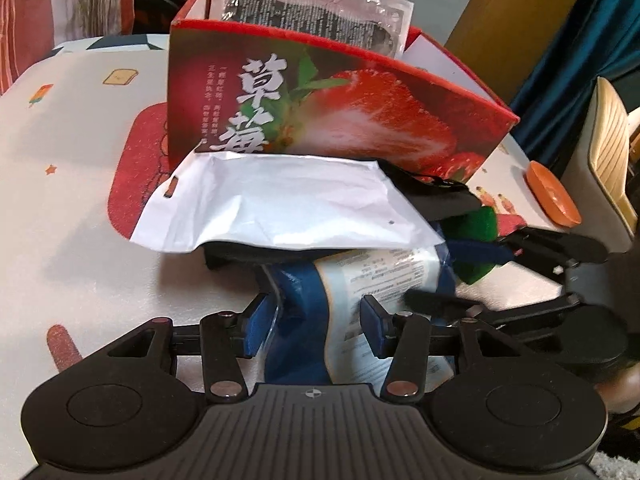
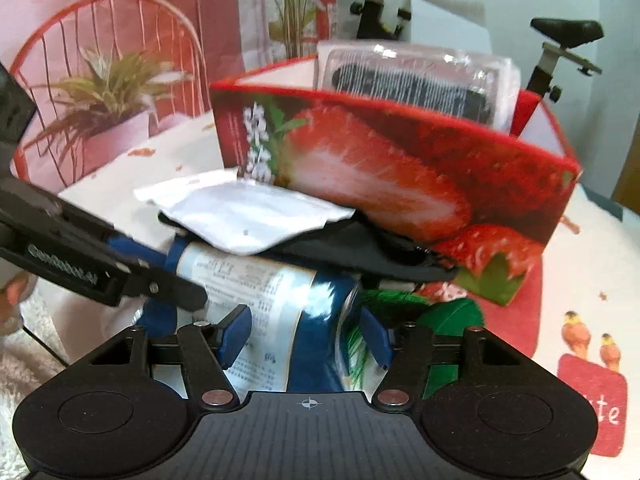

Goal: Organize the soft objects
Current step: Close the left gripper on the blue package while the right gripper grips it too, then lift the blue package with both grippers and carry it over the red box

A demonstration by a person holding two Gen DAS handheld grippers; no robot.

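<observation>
Both grippers work the same blue-and-white pack (image 1: pixel 360 280), a soft plastic-wrapped bundle lying on the patterned tablecloth (image 1: pixel 72 208) just in front of the strawberry box (image 1: pixel 320 108). The left gripper (image 1: pixel 316 324) has its 2 blue pads on either side of the pack's near end; jaws look closed onto the wrap, grasping it, tho contact on the right pad is hard to confirm. The right gripper (image 2: pixel 304 330) straddles the pack's other end, pads (image 2: pixel 236 332) wide apart w/ the wrap between them; whether they pinch it can't be told.

On top of the pack sit a white pouch (image 1: pixel 280 204) and a black fabric item (image 1: pixel 436 196), both leaning against the box front. A green fuzzy thing (image 2: pixel 452 316) is wedged beside the pack. A clear packet (image 1: pixel 312 8) already stands inside the box.

Step in hand, as a guess: picking up the pack to drop it in the box. Next move calls for a firm 2-sided hold and a lift high enough to clear the box wall. Risk: the pouch and black item slide off as the pack rises.
</observation>
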